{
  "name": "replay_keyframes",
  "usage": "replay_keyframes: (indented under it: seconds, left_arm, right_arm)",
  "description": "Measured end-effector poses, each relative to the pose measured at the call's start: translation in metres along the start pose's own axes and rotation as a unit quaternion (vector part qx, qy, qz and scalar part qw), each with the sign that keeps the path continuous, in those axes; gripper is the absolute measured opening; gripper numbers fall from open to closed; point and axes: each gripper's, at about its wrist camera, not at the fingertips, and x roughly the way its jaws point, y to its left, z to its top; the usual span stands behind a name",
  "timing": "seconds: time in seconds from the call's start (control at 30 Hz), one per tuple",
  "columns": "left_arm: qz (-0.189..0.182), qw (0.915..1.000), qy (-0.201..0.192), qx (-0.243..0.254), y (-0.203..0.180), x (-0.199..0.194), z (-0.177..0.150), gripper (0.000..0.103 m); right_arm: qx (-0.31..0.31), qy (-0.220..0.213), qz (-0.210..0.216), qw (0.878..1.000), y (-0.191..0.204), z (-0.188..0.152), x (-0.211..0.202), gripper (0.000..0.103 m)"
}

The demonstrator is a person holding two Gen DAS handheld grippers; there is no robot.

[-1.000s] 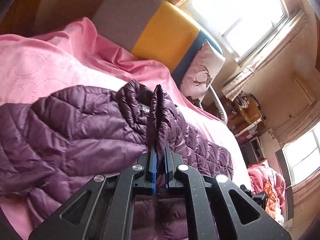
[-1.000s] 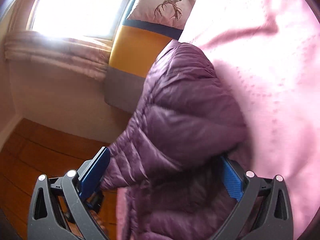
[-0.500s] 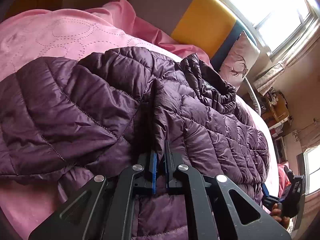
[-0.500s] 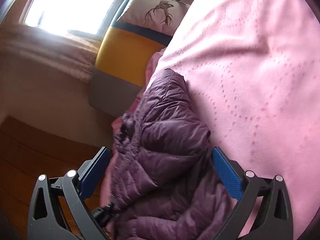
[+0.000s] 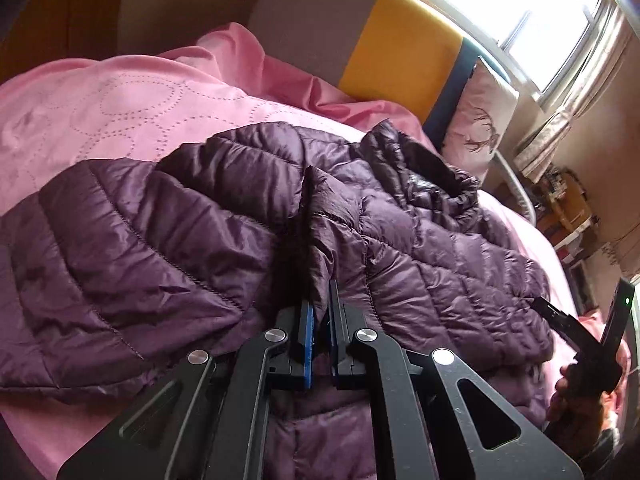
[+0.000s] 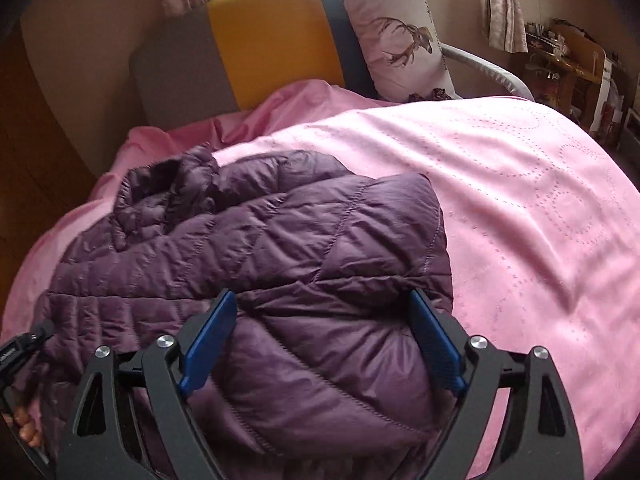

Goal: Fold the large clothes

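Note:
A purple quilted puffer jacket (image 5: 420,248) lies spread on a pink bedspread (image 5: 100,112). My left gripper (image 5: 320,312) is shut on a raised fold of the jacket's fabric near its middle. In the right wrist view the jacket (image 6: 304,240) lies on the bedspread (image 6: 520,200) with a sleeve part folded over it. My right gripper (image 6: 324,320) is open, its blue pads (image 6: 208,340) on either side of the folded part without pinching it. The right gripper also shows at the right edge of the left wrist view (image 5: 592,344).
A grey, yellow and blue headboard cushion (image 6: 272,44) and a deer-print pillow (image 6: 396,36) stand at the head of the bed. A bright window (image 5: 528,4) and curtains are behind. Cluttered wooden furniture (image 6: 568,64) stands to the right. The pink bedspread extends to the right of the jacket.
The left gripper has lowered the held fold onto the jacket, which now lies flatter. The right view has swung level with the jacket between the open fingers throughout.

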Motion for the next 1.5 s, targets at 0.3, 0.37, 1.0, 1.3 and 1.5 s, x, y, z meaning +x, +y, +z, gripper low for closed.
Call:
replay_keyframes:
  seconds: [0.3, 0.37, 1.0, 1.3, 1.5]
  left_arm:
    - [0.014, 0.9998, 0.012, -0.01, 0.012, 0.027, -0.014, 0.008]
    - [0.022, 0.9997, 0.005, -0.011, 0.009, 0.016, -0.012, 0.011]
    - [0.01, 0.9985, 0.011, 0.052, -0.03, 0.047, 0.019, 0.018]
    - [-0.022, 0.9995, 0.004, 0.02, -0.008, 0.066, 0.007, 0.018]
    - [-0.016, 0.9997, 0.014, 0.013, -0.012, 0.046, 0.012, 0.023]
  right_arm:
    - [-0.041, 0.006, -0.057, 0.998, 0.009, -0.014, 0.033, 0.089]
    - [-0.037, 0.005, -0.053, 0.998, 0.007, -0.015, 0.032, 0.09]
    - [-0.154, -0.013, -0.008, 0.988, 0.122, -0.004, 0.024, 0.097]
    - [-0.147, 0.01, -0.023, 0.989, 0.117, -0.01, 0.058, 0.101]
    - [-0.128, 0.01, -0.016, 0.992, 0.113, -0.01, 0.039, 0.101]
